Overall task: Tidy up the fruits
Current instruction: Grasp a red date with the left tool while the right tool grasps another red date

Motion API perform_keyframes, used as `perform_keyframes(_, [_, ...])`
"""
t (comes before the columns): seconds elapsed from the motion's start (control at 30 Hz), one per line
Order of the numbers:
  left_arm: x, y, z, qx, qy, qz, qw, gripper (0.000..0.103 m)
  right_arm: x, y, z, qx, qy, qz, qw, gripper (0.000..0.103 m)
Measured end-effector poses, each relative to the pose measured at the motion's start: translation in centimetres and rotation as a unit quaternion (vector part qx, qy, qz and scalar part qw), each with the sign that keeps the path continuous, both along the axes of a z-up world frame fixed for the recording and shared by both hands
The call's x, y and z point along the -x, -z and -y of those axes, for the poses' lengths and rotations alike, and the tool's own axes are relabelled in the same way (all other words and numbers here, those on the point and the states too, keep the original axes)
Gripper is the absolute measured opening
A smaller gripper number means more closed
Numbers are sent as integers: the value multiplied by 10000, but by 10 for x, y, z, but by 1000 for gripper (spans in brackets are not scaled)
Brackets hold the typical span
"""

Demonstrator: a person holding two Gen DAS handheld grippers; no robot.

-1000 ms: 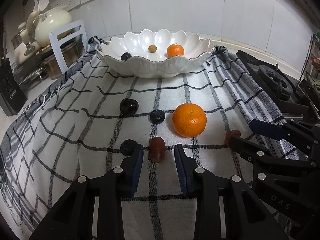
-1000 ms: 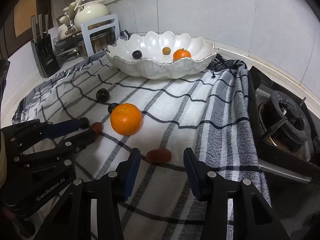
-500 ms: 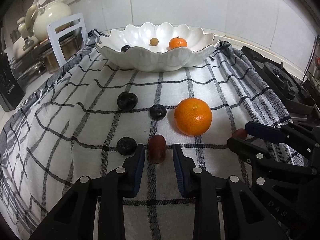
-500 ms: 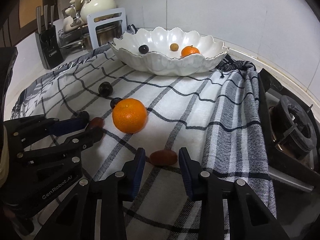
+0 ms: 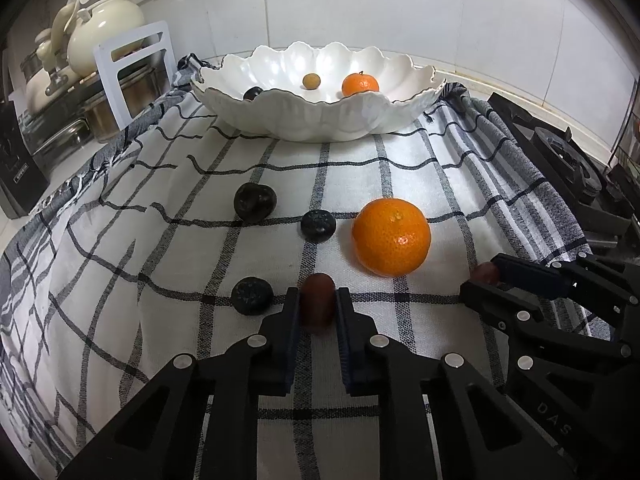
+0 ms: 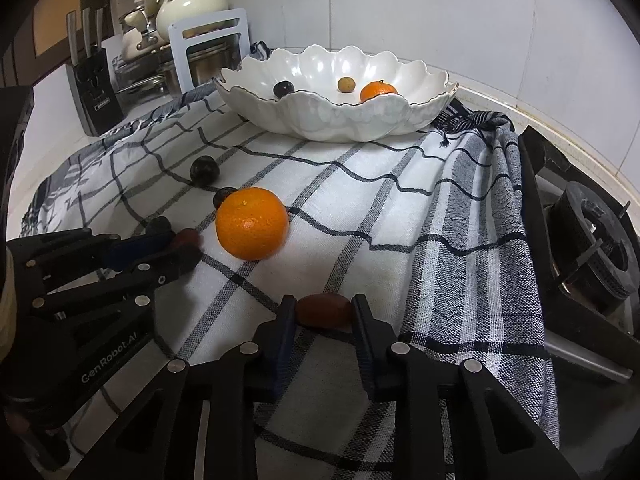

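Checked cloth [image 5: 400, 184] covers the counter beneath white tiled walls. On it the left gripper [image 5: 318, 312], jaws just closing, clamps a smooth oblong red date [image 5: 318, 300]; the right gripper [image 6: 323, 314], also closing in, pinches a second date [image 6: 324, 310] lying sideways. Between them sits a dimpled orange [image 5: 391, 237] beside three wrinkled dark fruits. Behind, a scalloped white bowl [image 5: 320, 120] holds a mandarin [image 5: 360, 84], a small tan fruit and a dark one.

Lighting: dim, cool, indoor. Glare: sheen inside white bowl [image 5: 320, 68] at 12 o'clock. Shadows: soft. Distortion: strong fisheye bending; black vignette corners. Focus: mostly sharp.
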State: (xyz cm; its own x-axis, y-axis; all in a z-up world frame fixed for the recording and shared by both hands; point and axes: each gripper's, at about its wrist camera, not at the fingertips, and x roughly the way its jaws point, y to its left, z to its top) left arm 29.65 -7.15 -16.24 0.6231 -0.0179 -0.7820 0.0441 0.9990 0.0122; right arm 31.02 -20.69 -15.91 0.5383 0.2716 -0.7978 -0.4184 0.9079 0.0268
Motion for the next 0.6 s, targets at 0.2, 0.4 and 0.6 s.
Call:
perform_keyframes(0.2, [7,-10,-1,25,2,115,9999,18,6,-8,2,-65,30,68,10000,29])
perform_keyframes(0.4, [13,-25,-2,32,37,308,9995,17,11,-23,3,-135,83,211,9997,29])
perform_keyframes(0.6, [21,-42,-6,62,59,513,9986,17,15,-39,3,-208,124,382,9990,29])
